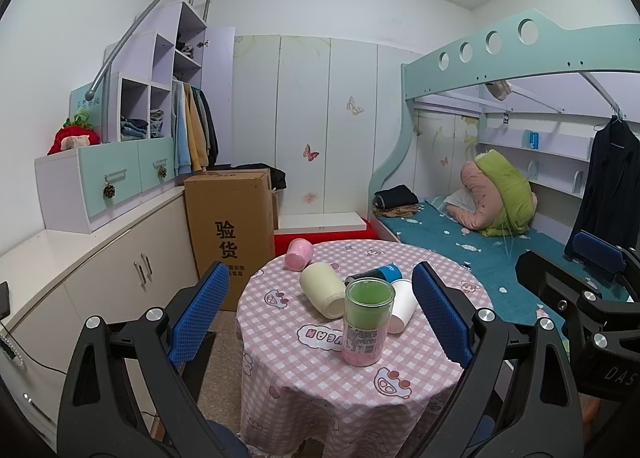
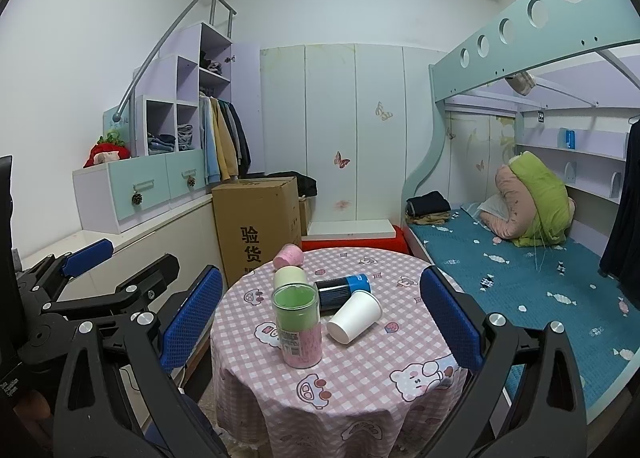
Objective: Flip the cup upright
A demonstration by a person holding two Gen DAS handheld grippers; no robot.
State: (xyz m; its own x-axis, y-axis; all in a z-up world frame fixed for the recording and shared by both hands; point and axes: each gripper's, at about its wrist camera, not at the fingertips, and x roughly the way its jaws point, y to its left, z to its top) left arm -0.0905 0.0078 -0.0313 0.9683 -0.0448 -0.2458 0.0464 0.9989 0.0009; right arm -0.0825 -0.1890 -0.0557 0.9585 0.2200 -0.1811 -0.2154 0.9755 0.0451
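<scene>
A round table with a pink checked cloth (image 1: pixel 304 386) (image 2: pixel 360 386) holds several cups. A clear cup with a green inside (image 1: pixel 366 322) (image 2: pixel 298 324) stands upright. A white paper cup (image 1: pixel 402 306) (image 2: pixel 354 316), a cream cup (image 1: pixel 322 288) (image 2: pixel 290 276), a pink cup (image 1: pixel 298 254) (image 2: pixel 286 256) and a dark cup with a blue band (image 1: pixel 380 272) (image 2: pixel 342 288) lie on their sides. My left gripper (image 1: pixel 320 318) and right gripper (image 2: pixel 320 318) are both open and empty, held short of the table's near edge.
A tall cardboard box (image 1: pixel 230 226) (image 2: pixel 260 218) stands behind the table on the left beside low cabinets (image 1: pixel 100 270). A bunk bed with a teal mattress (image 1: pixel 500 254) (image 2: pixel 540 278) runs along the right. Wardrobe doors (image 2: pixel 352 130) close the back.
</scene>
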